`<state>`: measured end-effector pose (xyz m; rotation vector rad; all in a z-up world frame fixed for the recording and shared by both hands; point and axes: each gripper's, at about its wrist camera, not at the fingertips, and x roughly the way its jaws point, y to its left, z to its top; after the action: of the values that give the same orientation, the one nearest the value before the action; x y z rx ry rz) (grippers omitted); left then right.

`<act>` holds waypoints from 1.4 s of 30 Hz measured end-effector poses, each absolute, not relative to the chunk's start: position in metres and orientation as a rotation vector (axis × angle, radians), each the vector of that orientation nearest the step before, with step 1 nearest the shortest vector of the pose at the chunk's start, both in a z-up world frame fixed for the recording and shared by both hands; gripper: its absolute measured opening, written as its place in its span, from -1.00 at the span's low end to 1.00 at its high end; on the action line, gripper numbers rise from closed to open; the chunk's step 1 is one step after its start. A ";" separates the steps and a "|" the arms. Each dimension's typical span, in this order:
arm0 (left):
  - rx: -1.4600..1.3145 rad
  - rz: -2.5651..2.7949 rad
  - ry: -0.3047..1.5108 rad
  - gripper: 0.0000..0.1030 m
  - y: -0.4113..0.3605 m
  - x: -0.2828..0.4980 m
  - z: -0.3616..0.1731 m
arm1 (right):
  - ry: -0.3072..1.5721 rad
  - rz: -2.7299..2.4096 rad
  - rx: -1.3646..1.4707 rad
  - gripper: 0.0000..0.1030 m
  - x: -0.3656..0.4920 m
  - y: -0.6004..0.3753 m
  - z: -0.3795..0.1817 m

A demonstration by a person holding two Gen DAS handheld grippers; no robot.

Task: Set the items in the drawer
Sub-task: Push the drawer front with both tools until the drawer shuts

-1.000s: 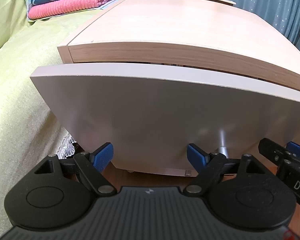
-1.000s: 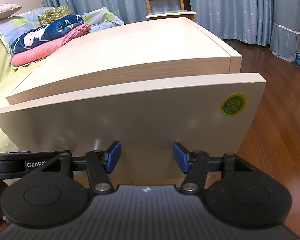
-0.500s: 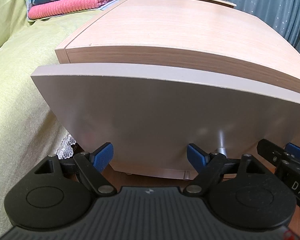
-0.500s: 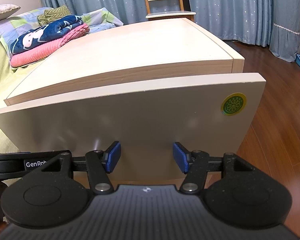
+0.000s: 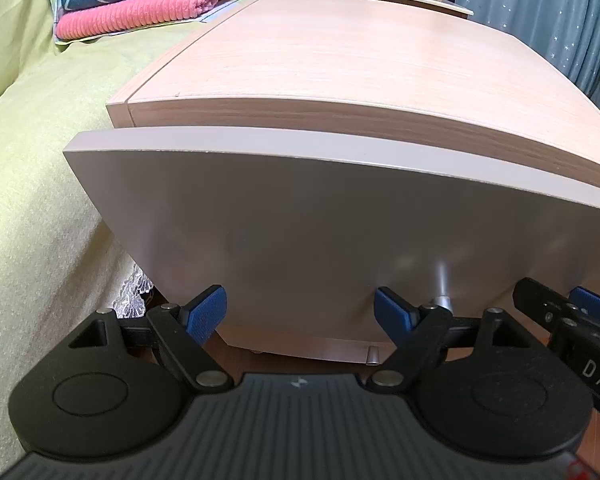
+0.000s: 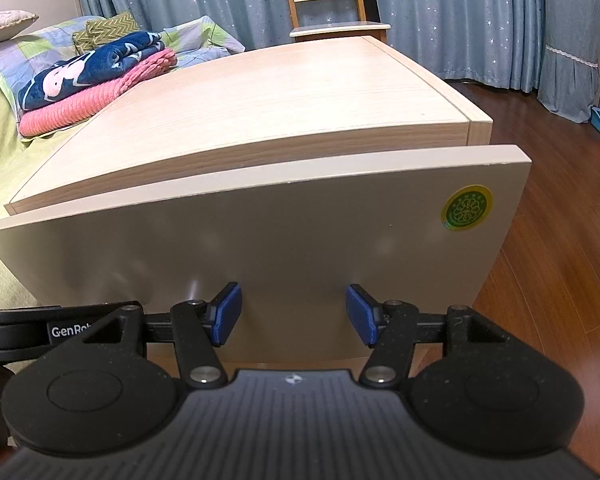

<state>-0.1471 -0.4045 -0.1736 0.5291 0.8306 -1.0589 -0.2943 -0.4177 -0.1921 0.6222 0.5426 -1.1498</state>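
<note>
The drawer front [image 5: 300, 232], a pale panel below the wood-grain top of the cabinet [image 5: 340, 64], is seen nearly flush with the cabinet body, only a thin dark seam showing under the top edge. No items are visible; whether any lie inside cannot be told. The left gripper [image 5: 300, 312] and the right gripper [image 6: 292, 316] are held side by side at the lower edge of the front, each with its jaws spread wide and nothing pinched between them. The step in hand is judged to be the closing push. For it to be done well, pressure should be applied evenly by both grippers, straight along the runners, so that the drawer is not skewed. The small metal knob [image 5: 442, 300] just beside the left gripper's right finger should be kept clear. The push is best eased off once the seam is shut.
</note>
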 end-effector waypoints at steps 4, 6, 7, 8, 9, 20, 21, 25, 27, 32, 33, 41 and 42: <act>0.528 -1.057 0.829 0.59 -0.405 -0.150 -0.174 | 0.542 -1.150 0.625 0.08 -0.293 -0.419 -0.192; 0.528 -1.057 0.828 0.59 -0.406 -0.150 -0.174 | 0.542 -1.150 0.625 0.08 -0.293 -0.420 -0.192; 0.528 -1.057 0.828 0.59 -0.406 -0.150 -0.174 | 0.542 -1.150 0.625 0.08 -0.293 -0.420 -0.192; 0.527 -1.057 0.829 0.59 -0.406 -0.150 -0.174 | 0.542 -1.150 0.624 0.08 -0.292 -0.421 -0.192; 0.526 -1.057 0.829 0.59 -0.406 -0.150 -0.174 | 0.542 -1.150 0.624 0.08 -0.292 -0.421 -0.191; 0.522 -1.057 0.832 0.59 -0.412 -0.149 -0.174 | 0.542 -1.151 0.622 0.08 -0.290 -0.425 -0.192; 0.521 -1.056 0.832 0.59 -0.412 -0.149 -0.175 | 0.542 -1.151 0.621 0.08 -0.290 -0.425 -0.192; 0.519 -1.056 0.835 0.59 -0.413 -0.147 -0.175 | 0.543 -1.151 0.622 0.08 -0.290 -0.426 -0.192; 0.518 -1.056 0.836 0.59 -0.414 -0.147 -0.175 | 0.543 -1.151 0.622 0.08 -0.289 -0.427 -0.191; 0.516 -1.056 0.838 0.59 -0.415 -0.146 -0.175 | 0.544 -1.152 0.620 0.08 -0.288 -0.427 -0.191; 0.516 -1.056 0.838 0.59 -0.415 -0.146 -0.175 | 0.544 -1.152 0.620 0.08 -0.288 -0.428 -0.191; 0.515 -1.055 0.839 0.59 -0.417 -0.146 -0.175 | 0.545 -1.153 0.619 0.08 -0.286 -0.429 -0.191; 0.514 -1.055 0.840 0.59 -0.417 -0.146 -0.175 | 0.545 -1.153 0.619 0.08 -0.286 -0.430 -0.191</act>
<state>-0.1462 -0.4171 -0.1752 0.5145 0.8396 -1.0547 -0.2858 -0.4298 -0.1913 0.6190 0.5446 -1.1535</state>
